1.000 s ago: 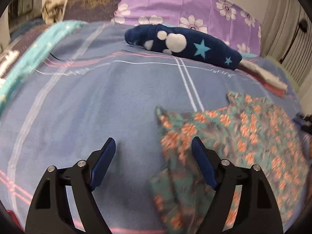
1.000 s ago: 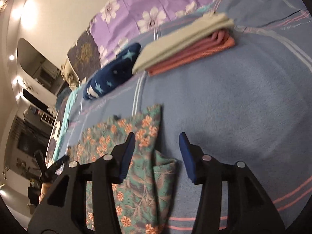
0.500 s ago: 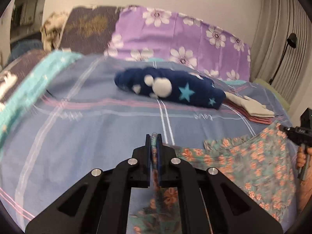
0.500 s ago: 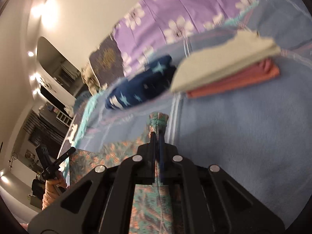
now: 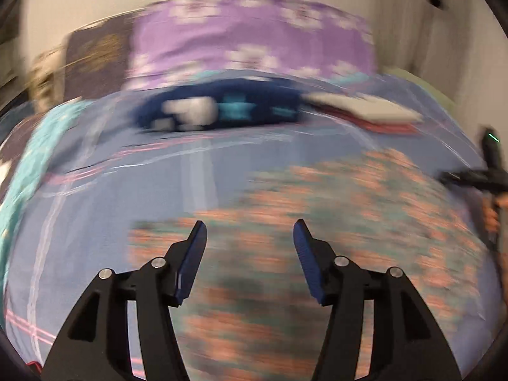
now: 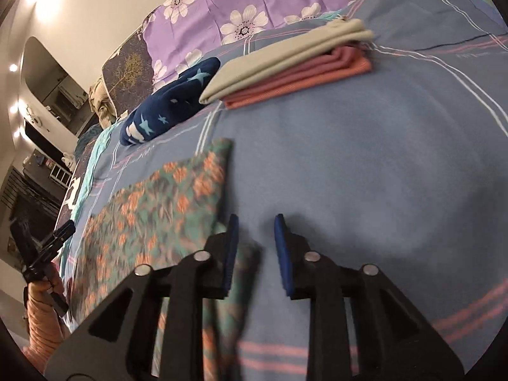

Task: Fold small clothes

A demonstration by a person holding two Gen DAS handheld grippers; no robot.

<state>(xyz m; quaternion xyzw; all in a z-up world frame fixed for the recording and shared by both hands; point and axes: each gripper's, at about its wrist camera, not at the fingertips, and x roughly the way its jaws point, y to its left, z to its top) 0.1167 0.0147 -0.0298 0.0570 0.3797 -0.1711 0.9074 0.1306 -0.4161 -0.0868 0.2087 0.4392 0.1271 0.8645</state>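
A teal garment with orange flowers lies spread flat on the blue striped bedspread. My right gripper is open and empty just above the garment's right edge, the left finger over the cloth. In the blurred left wrist view the same garment lies under and beyond my left gripper, which is open and empty above the cloth's left part. The other gripper shows at the edge of each view.
A folded stack of beige and pink clothes lies at the back of the bed, with a navy star-patterned item to its left. Purple flowered pillows stand behind. A turquoise blanket runs along the bed's left side.
Half a second ago both grippers were shut on the garment's edges and held them up. Now both are open and the garment lies flat on the bed.
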